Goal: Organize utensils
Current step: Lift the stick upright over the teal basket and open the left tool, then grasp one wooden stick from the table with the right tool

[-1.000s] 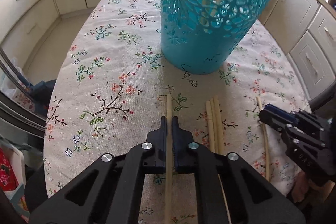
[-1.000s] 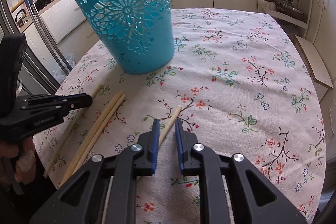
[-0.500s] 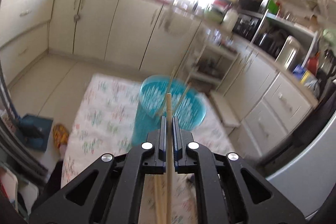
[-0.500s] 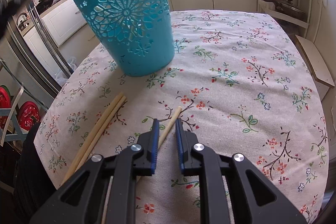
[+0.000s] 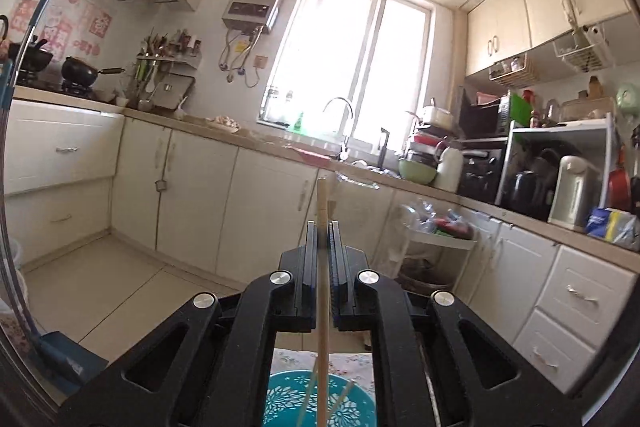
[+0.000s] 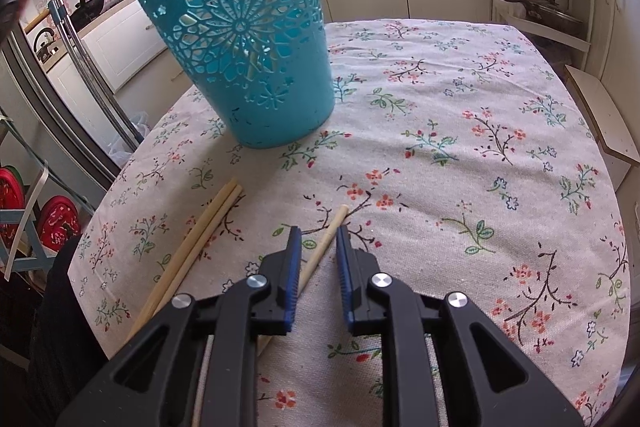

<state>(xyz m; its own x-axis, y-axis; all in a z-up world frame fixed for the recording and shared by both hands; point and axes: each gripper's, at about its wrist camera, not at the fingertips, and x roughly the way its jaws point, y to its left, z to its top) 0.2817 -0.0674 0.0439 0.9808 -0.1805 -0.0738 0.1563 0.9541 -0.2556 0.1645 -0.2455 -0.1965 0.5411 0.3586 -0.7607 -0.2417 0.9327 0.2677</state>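
my left gripper (image 5: pixel 322 227) is clamped on a single wooden chopstick (image 5: pixel 322 267), which runs straight down between the two pads and pokes out a little past the fingertips toward the kitchen counter (image 5: pixel 256 143) and the bright window (image 5: pixel 352 67). from this camera i look level across the room, and at the very bottom edge, behind the gripper body, i can see the rim and the pierced inside of the teal basket (image 5: pixel 296 399) with two thin chopsticks leaning in it, so the held stick's lower end lines up over the basket's mouth; i cannot tell whether it reaches inside. my right gripper (image 6: pixel 318 239) points down at the floral tablecloth (image 6: pixel 480 147), and its jaws are opening, the blue pads standing apart on either side of one chopstick on the cloth (image 6: pixel 328 235). that stick lies between the pads without either pad pressing on it, its far tip aimed toward the basket. to the left of it, a pair of chopsticks (image 6: pixel 204 231) lies side by side, touching each other, angled the same way. the basket stands upright on the cloth beyond them, near the table's left edge, with a pale stick visible through its cutouts. a dark sleeve (image 6: pixel 60 307) shows at the lower left edge of the right view.
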